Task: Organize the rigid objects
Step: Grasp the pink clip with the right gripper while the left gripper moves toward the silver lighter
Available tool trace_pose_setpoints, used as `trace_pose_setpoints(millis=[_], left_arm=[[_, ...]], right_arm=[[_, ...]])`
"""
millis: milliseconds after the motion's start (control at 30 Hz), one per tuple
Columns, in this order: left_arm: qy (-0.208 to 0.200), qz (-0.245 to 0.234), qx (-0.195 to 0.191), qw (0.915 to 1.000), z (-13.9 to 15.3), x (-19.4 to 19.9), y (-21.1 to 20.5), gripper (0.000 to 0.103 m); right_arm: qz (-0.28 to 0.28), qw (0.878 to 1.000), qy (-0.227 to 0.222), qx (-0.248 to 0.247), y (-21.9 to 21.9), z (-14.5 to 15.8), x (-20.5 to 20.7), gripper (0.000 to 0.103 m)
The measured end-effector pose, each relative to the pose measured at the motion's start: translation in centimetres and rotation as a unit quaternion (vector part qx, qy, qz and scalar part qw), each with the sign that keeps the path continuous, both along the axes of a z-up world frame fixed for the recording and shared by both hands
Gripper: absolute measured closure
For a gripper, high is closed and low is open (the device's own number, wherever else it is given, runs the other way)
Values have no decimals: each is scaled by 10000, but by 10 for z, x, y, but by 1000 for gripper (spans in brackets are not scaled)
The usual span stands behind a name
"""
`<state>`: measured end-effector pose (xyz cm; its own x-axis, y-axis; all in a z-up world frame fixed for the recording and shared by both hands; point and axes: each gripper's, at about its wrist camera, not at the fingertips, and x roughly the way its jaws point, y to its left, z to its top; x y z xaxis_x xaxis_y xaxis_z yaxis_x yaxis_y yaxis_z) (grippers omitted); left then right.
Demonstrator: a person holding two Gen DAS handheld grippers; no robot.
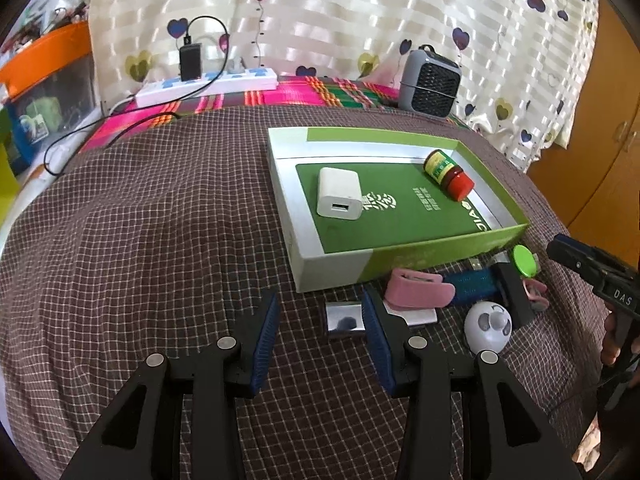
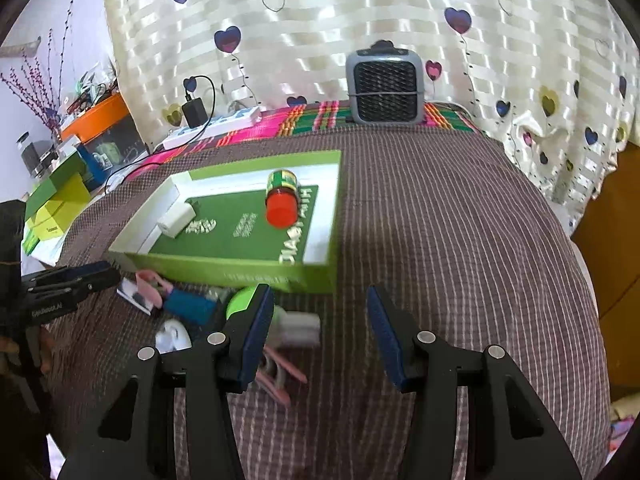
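**Both hand-held grippers empty over the bed; two items boxed, the rest loose**

My left hand-held gripper [image 1: 320,312] hangs over the checked bedspread [image 1: 160,240] with its jaws partly apart and nothing between the pads. Just ahead of it, near its right finger, lies a small mirror [image 1: 345,319]. Ahead and slightly right sits the green box [image 1: 400,256], open at the top. Inside it a white charger [image 1: 339,192] lies on the green floor, and a small bottle with a red cap [image 1: 448,174] lies on its side toward the far right corner.

Right of that gripper, against the near wall of the box, is a loose heap: a pink clip [image 1: 416,290], a blue brush [image 1: 474,286], a round white fan [image 1: 487,326] and a green disc [image 1: 525,260].

My right hand-held gripper [image 2: 320,312] is likewise partly open and holds nothing. The green disc is by its left finger and a white block [image 2: 300,326], blurred, is just inside it. Bare bedspread lies ahead.
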<state>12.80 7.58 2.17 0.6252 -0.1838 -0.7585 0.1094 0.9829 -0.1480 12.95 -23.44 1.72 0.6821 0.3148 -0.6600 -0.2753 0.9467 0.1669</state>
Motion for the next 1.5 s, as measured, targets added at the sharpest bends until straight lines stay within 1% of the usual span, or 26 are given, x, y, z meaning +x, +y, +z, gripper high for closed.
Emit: trace_pose_setpoints(millis=[133,233,433,500,667,767,1067,1200,1267,1367,1500], left_arm=[[6,-94,-97,9999,-1,-1,-2,62],[48,-152,-114,9998,-4,0,-4,62],[188,-363,-189,9990,-11,3,-13,62],[204,-462,-241,9984,-12,3,-16,61],[213,-631,-231,9975,-11,-3,-24,61],[215,-715,-213,9970,-11,-10,-28,61],[223,-933,-106,9953,-11,-29,-36,61],[144,-900,145,9957,-9,-26,-35,61],[107,-989,163,9949,-8,-22,-35,61],[158,-1129,312,9930,-10,-12,-39,61],[189,-1250,398,9912,-12,-4,-44,61]], right_arm=[[74,9999,13,116,-8,-5,-8,53],[288,9991,116,285,-10,-11,-11,53],[715,9960,297,452,-4,-22,-16,53],[747,9958,336,404,-2,-24,-16,53],[833,9951,447,297,4,-29,-17,53],[1015,9932,490,280,7,-31,-20,53],[1195,9917,482,60,16,-33,-26,53],[1172,9920,469,-29,18,-33,-26,53],[1171,9920,453,-117,19,-33,-26,53],[1134,9924,452,-172,18,-33,-25,53],[1087,9928,443,-228,18,-33,-23,53]])
